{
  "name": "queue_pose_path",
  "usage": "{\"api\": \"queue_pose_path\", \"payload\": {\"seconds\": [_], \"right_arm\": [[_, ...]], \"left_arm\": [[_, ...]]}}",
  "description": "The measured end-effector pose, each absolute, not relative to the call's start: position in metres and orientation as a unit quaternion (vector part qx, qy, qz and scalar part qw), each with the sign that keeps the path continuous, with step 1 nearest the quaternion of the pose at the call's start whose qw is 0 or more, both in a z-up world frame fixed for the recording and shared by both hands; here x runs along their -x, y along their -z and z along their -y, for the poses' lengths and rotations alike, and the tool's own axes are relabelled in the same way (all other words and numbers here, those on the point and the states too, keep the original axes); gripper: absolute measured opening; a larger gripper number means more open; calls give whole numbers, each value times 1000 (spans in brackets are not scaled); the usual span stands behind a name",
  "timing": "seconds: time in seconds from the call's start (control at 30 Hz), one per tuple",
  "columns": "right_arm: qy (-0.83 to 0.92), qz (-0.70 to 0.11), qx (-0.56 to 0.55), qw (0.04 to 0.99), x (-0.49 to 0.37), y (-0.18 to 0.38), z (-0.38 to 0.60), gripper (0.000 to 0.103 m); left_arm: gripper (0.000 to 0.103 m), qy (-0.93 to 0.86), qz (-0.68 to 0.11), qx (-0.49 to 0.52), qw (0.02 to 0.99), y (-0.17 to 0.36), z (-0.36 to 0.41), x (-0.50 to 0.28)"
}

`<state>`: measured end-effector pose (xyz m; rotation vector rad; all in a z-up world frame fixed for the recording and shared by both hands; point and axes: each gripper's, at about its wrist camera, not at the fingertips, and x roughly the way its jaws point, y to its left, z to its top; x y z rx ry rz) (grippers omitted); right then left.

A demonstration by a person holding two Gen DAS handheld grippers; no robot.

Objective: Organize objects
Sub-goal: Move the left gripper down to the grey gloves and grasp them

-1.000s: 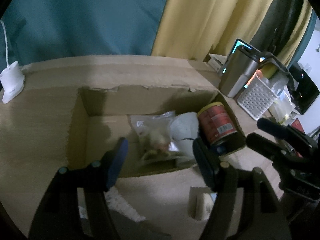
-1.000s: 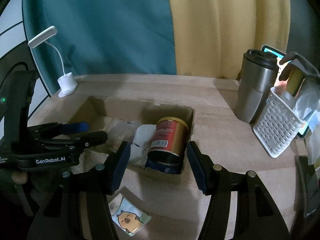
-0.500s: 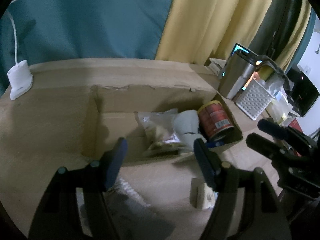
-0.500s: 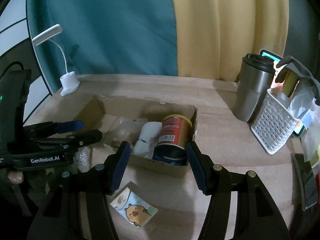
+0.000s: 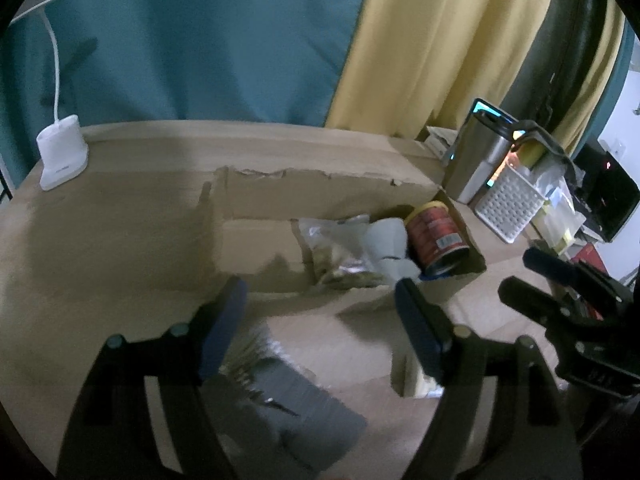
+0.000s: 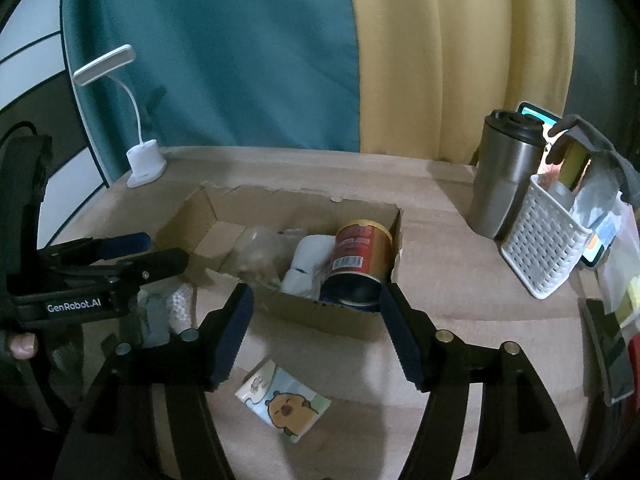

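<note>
A torn cardboard box (image 6: 316,314) (image 5: 256,236) lies on the wooden table. In it are a clear bag (image 6: 258,254) (image 5: 332,248), a white roll (image 6: 308,266) (image 5: 390,244) and a red can (image 6: 360,254) (image 5: 438,230) on its side. My right gripper (image 6: 318,328) hovers before the box's front wall, jaws opening, nothing between them. Below it lies a capybara tissue pack (image 6: 286,400). My left gripper (image 5: 320,316) (image 6: 140,252) is also opening and empty, above a grey packet (image 5: 288,396) (image 6: 160,314). The right gripper (image 5: 560,292) shows at the left wrist view's right edge.
A white desk lamp (image 6: 146,162) (image 5: 62,156) stands at the back left. A steel tumbler (image 6: 504,184) (image 5: 474,164), a white slotted basket (image 6: 544,248) (image 5: 512,204) and a lit phone (image 6: 536,114) crowd the right side. Curtains hang behind the table.
Both grippers have drawn back from the box, which now looks smaller and farther. The capybara pack has come fully into view. Both pairs of jaws stand a little wider.
</note>
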<state>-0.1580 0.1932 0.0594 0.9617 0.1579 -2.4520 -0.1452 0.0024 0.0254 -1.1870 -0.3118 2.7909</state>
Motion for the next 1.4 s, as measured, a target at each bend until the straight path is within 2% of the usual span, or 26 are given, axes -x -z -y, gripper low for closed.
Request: {"api": "queue_pose_path", "payload": {"seconds": [1.4], "right_arm": [[894,-55,-368,250,120,-38,-195,70]], "left_arm": [[80,-913,97,396,25,0,19,88]]}}
